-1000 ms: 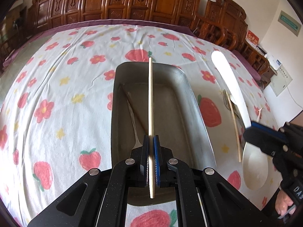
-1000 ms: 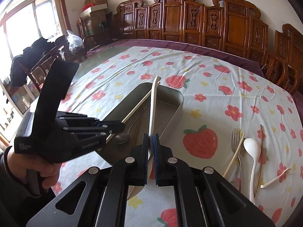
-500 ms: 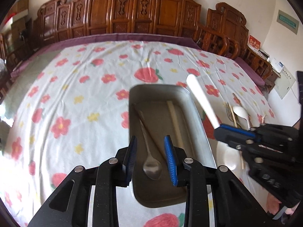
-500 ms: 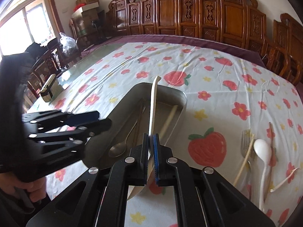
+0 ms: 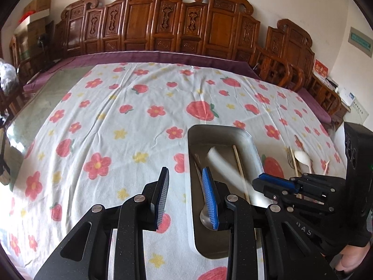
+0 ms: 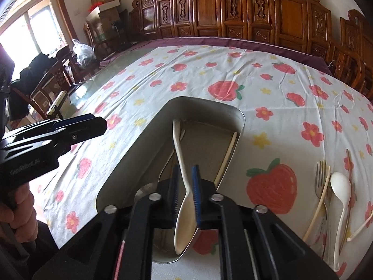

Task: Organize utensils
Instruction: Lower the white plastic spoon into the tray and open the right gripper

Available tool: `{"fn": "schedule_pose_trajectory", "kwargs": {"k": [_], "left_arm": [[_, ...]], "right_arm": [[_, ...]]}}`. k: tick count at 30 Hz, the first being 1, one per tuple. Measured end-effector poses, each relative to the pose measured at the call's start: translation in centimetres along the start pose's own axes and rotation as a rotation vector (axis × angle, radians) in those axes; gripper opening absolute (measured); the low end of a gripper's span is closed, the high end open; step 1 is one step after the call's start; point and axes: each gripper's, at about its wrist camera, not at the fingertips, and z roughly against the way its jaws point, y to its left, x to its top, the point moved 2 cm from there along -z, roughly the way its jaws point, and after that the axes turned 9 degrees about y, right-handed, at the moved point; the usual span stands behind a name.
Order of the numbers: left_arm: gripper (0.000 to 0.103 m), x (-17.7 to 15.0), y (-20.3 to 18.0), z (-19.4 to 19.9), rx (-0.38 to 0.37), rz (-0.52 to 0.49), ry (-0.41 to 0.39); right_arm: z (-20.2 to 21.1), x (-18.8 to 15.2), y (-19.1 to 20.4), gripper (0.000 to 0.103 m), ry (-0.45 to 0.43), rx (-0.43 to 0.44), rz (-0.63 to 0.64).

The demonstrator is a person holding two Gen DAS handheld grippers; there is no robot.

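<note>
A metal tray (image 5: 253,142) (image 6: 149,135) sits on the strawberry tablecloth. It holds a metal spoon (image 5: 205,218) and a chopstick (image 5: 239,166) (image 6: 226,155). My right gripper (image 6: 185,180) has its jaws slightly apart around a white spoon (image 6: 180,156), which leans into the tray, handle tip far inside; it appears blurred in the left wrist view (image 5: 227,166). My left gripper (image 5: 186,196) is open and empty, over the tray's left rim.
Right of the tray lie a fork (image 6: 319,182), a white spoon (image 6: 340,187), chopsticks (image 6: 318,200) and a small white utensil (image 6: 360,225). Carved wooden chairs (image 5: 163,23) line the table's far edge.
My left gripper let the chopstick go into the tray, opened and drew back left. My right gripper lowered the white spoon into the tray and its jaws have loosened.
</note>
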Motion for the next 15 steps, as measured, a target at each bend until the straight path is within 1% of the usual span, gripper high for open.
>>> {"fn": "schedule_pose_trajectory", "kwargs": {"k": [6,11,15], "left_arm": [[0.028,0.0,-0.7,0.3,-0.002,-0.019,-0.01],[0.028,-0.3,-1.8,0.6,-0.014,-0.041,-0.016],[0.028,-0.5,-3.3,0.6,-0.026,-0.073,-0.018]], "right_arm": [[2.4,-1.2,-1.0,0.014,-0.029,-0.013,-0.001],[5.4,-4.1,-2.8,0.014,-0.046,-0.083,0.024],[7.9,-7.0,-6.0,0.014,-0.041,-0.145,-0.004]]}}
